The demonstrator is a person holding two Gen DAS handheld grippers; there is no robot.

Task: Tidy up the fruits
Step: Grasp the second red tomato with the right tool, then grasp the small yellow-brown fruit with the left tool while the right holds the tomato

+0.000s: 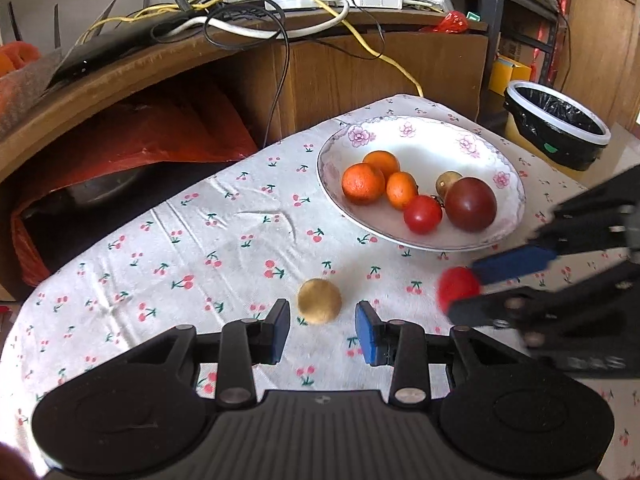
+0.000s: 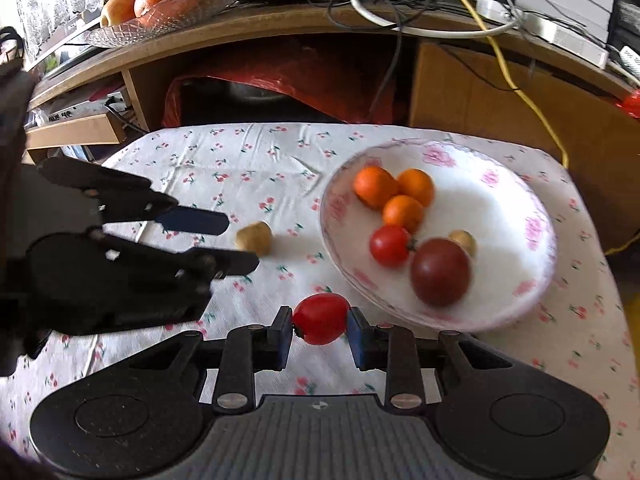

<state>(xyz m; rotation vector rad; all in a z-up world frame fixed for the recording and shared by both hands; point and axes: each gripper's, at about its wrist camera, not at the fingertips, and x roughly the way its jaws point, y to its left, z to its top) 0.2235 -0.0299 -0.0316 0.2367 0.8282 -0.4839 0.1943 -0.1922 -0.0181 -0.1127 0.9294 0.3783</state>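
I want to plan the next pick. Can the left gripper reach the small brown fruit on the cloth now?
Probably yes. The left gripper is open, the brown fruit lies just ahead between its fingers, and nothing blocks it.

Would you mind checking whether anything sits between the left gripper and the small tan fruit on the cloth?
Nothing visible does. The left gripper is open, and the tan fruit lies on bare tablecloth just ahead of its fingertips. The plate is farther back.
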